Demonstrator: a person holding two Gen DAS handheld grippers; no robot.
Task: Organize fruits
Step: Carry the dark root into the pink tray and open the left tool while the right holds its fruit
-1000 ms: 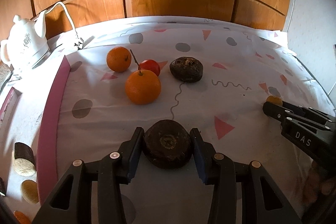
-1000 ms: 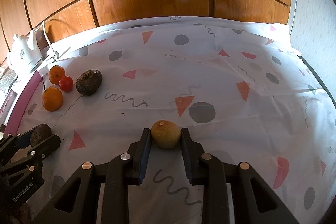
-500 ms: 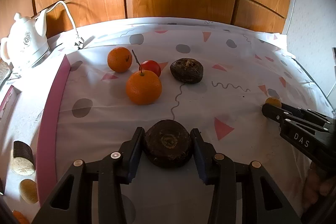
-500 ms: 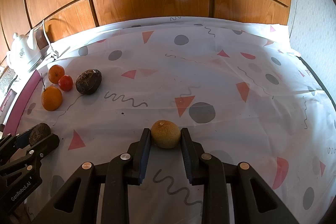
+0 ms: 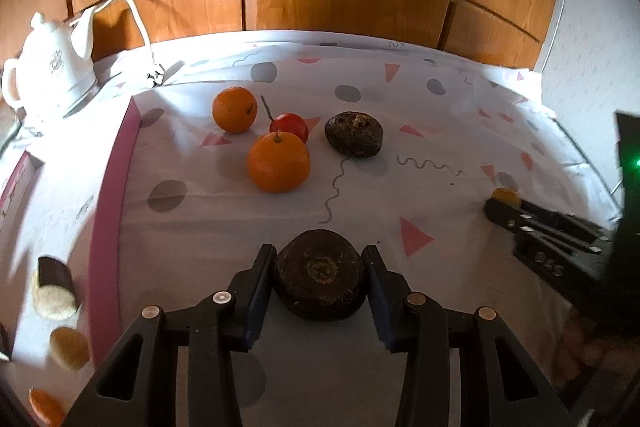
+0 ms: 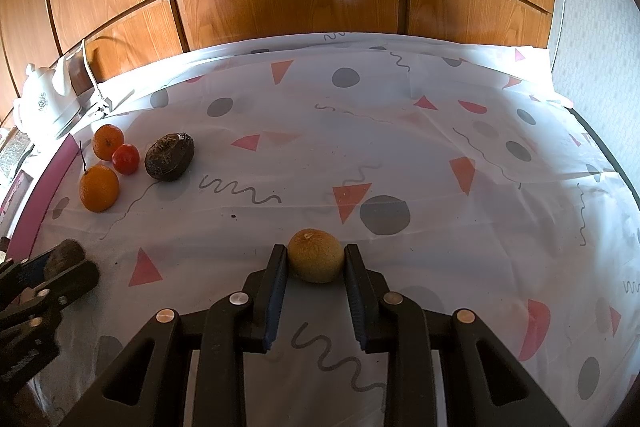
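glossy varnished wood panels [image 6: 280, 11] behind, matt printed cloth [image 6: 400, 147] over the worktop. dark fruit [image 5: 320, 275] looks rough and wrinkly, oranges [image 5: 278, 163] have a dimpled sheen, teapot [image 5: 52, 67] is shiny white ceramic, grippers are matt black plastic.

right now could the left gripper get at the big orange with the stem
Probably not yet: the left gripper is shut on a dark fruit. Otherwise the cloth ahead to the stemmed orange looks free.

At my left view's lower-left edge, an orange round thing [image 5: 45, 405] is cut off and blurred. At its right edge, the right gripper [image 5: 505, 205] hides most of a yellowish fruit [image 5: 505, 194].
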